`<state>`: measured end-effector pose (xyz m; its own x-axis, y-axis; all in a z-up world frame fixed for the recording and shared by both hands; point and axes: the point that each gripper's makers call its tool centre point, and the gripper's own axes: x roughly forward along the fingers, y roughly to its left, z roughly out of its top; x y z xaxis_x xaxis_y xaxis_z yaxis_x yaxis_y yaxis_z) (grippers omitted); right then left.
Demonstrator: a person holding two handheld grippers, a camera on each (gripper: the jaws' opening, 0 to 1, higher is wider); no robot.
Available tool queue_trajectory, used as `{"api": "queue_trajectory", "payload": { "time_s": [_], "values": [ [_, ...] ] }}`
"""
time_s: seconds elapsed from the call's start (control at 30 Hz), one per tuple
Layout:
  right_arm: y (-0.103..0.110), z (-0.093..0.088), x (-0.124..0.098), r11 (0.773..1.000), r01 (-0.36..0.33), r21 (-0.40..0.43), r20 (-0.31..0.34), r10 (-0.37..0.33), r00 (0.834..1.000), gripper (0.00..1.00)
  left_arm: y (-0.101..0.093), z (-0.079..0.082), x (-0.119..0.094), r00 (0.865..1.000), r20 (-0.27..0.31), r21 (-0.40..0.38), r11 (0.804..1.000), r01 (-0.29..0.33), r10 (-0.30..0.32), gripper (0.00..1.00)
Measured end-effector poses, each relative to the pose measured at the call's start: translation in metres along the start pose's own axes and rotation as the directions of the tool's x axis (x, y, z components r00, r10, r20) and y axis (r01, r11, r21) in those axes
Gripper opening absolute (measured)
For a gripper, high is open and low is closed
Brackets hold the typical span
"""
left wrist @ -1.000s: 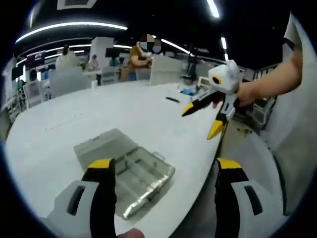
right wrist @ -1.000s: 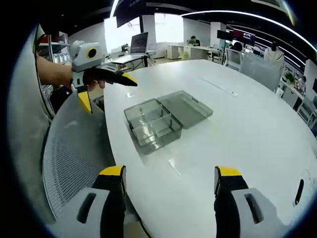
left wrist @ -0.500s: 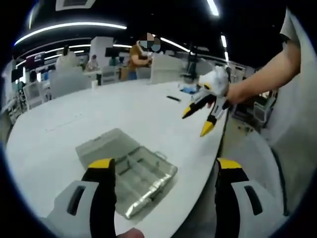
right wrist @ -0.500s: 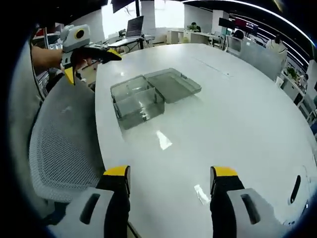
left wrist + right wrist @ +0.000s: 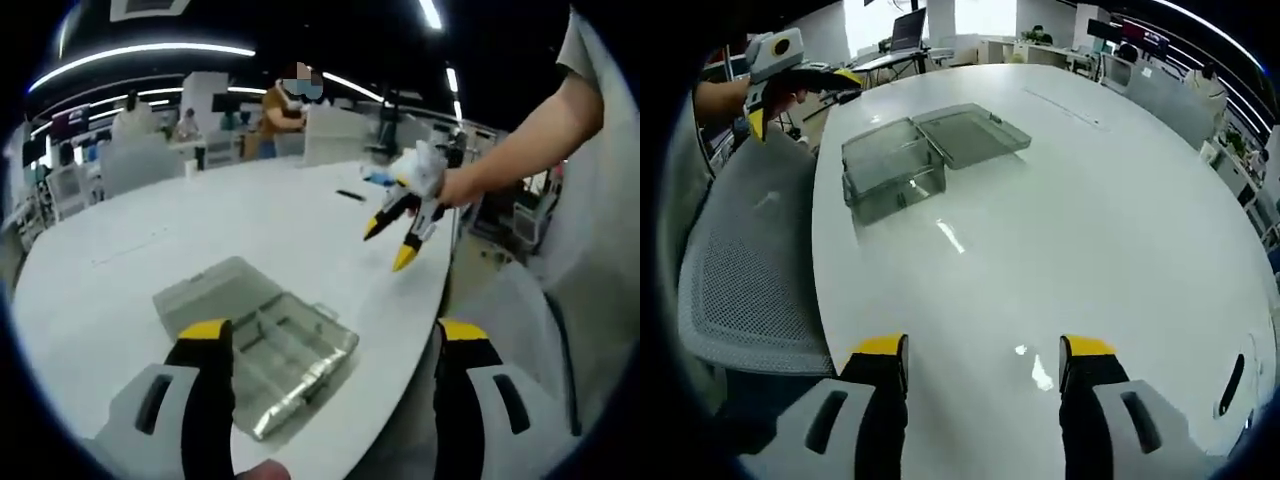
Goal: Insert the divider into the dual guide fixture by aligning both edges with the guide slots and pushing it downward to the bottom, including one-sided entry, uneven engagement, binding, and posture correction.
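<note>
A clear plastic compartment box (image 5: 262, 345) lies on the white table (image 5: 200, 240) with its lid (image 5: 205, 288) folded open flat; thin partitions show inside it. My left gripper (image 5: 332, 335) hovers just short of the box, open and empty. Out to the right, a hand holds my right gripper (image 5: 388, 246) over the table's edge, open with its yellow tips apart. In the right gripper view the box (image 5: 890, 172) and lid (image 5: 970, 130) sit far off at upper left. There my right gripper (image 5: 983, 350) is open above bare tabletop, and the left gripper (image 5: 805, 100) is beyond the box.
A grey mesh chair (image 5: 745, 280) stands against the table's edge beside the box. A small black object (image 5: 1232, 385) lies at the table's right side and another (image 5: 349, 197) at the far middle. People, desks and chairs fill the room behind.
The right gripper has moved away from the box and out over the table, tilting down toward it. The left gripper and the box have stayed put.
</note>
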<state>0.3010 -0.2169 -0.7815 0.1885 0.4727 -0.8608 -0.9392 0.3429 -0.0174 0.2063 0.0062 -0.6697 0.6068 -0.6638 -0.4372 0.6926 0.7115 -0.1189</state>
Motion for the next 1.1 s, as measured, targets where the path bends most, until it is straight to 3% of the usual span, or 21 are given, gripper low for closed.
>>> {"api": "queue_trajectory", "payload": {
  "time_s": [0.37,0.87,1.1],
  "values": [
    [-0.017,-0.019,0.009,0.998,-0.031,-0.057,-0.09,0.025,0.996,0.52,0.003,-0.002,-0.002,1.0,-0.014,-0.008,1.0,-0.013,0.013,0.81],
    [-0.026,-0.027,0.022,0.983,-0.098,-0.157,-0.179,0.069,0.981,0.41,0.008,-0.004,-0.002,0.999,-0.025,-0.019,0.999,-0.033,0.032,0.81],
    [-0.03,-0.032,0.024,0.976,-0.12,-0.184,-0.216,0.079,0.973,0.41,0.008,-0.004,-0.001,0.999,-0.029,-0.022,0.999,-0.036,0.035,0.81]
  ]
}}
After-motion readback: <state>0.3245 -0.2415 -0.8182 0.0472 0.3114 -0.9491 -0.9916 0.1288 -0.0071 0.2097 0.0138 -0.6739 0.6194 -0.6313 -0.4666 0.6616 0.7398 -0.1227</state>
